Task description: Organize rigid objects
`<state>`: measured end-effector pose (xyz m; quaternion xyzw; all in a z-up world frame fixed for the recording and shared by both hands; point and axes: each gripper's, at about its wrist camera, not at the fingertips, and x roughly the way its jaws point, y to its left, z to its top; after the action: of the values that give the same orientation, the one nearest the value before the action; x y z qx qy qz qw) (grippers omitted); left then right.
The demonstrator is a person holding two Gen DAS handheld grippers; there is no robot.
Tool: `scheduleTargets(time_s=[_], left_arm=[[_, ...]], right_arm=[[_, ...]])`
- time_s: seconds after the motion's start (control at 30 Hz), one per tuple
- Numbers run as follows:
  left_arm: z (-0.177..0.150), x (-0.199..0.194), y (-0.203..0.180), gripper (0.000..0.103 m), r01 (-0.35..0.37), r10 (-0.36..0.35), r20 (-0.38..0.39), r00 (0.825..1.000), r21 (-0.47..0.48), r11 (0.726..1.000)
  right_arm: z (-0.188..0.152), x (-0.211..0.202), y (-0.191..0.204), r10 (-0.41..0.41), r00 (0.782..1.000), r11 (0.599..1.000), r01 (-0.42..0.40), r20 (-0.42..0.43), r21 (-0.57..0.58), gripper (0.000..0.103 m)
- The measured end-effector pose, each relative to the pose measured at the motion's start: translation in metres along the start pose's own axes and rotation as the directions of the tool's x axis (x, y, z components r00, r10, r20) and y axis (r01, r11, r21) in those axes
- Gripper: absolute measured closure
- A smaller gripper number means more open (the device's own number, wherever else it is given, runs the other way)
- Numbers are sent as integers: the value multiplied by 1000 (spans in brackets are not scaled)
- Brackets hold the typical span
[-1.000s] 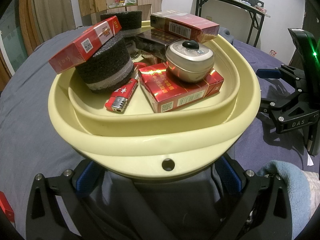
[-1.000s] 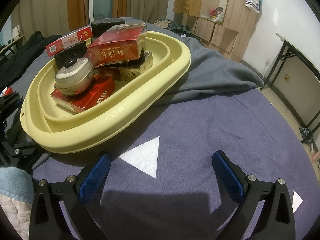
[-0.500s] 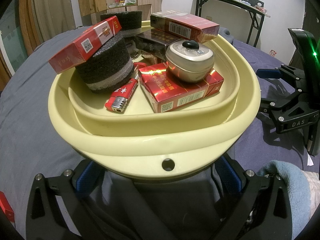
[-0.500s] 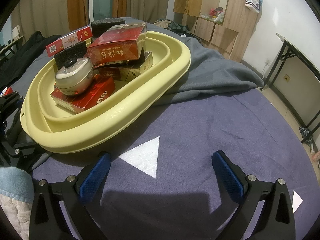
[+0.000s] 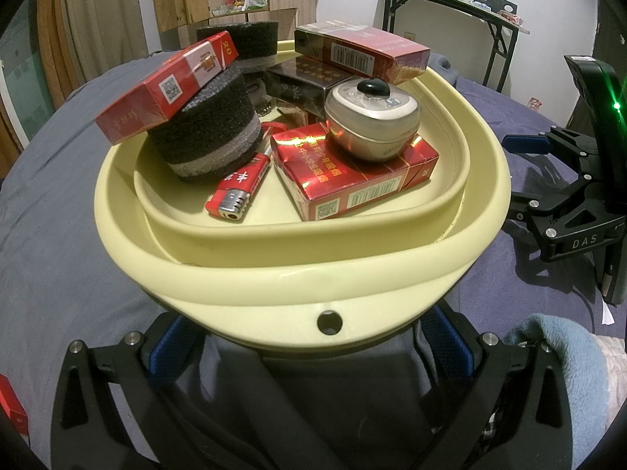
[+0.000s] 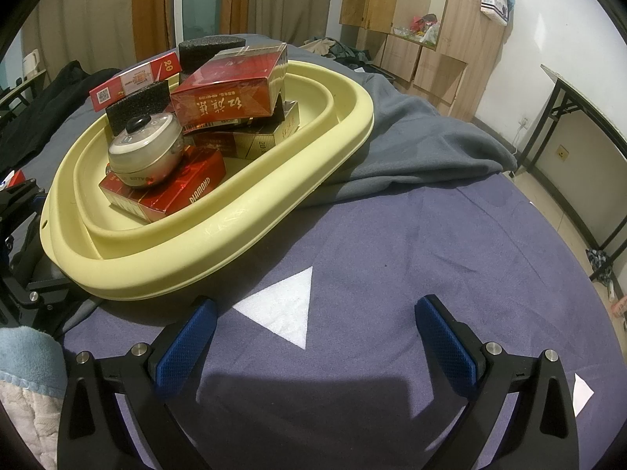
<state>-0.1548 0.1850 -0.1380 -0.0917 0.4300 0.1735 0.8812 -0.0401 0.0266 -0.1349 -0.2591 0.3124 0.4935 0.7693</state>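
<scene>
1. Ahead of my left gripper (image 5: 313,346) sits the yellow basin (image 5: 305,270), its near rim over the gap between the blue pads (image 5: 172,346); the jaws stand wide apart and I cannot tell whether they touch the basin.
2. Inside the basin, a dark foam roll (image 5: 207,133) stands at the left with a red pack (image 5: 166,88) lying tilted on top of it.
3. Just beside the roll, a red lighter (image 5: 239,188) lies flat on the basin floor.
4. To the right of the lighter lies a red box (image 5: 352,174), and a silver jar (image 5: 372,119) with a black knob rests on it.
5. Behind the jar, a dark box (image 5: 305,80) carries another red box (image 5: 360,53) on top; a second foam roll (image 5: 250,41) stands at the far rim.
6. My right gripper (image 6: 313,337) hovers over the blue bedsheet (image 6: 431,243) with its jaws wide apart and nothing between them; a white triangle (image 6: 286,307) on the sheet lies just ahead.
7. From the right wrist view, the basin sits to the left on the bed, partly over a grey blanket (image 6: 423,145).
8. At my left view's lower left edge, one more red pack (image 5: 9,403) lies on the sheet outside the basin.
</scene>
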Motion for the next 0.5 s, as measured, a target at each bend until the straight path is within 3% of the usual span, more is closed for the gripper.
scheduleTargets(time_s=[0.5], left_arm=[[0, 0, 0, 0, 0, 0, 0, 1000, 0, 1000]], right_arm=[[0, 0, 1, 0, 1000, 1000, 0, 0, 0, 0]])
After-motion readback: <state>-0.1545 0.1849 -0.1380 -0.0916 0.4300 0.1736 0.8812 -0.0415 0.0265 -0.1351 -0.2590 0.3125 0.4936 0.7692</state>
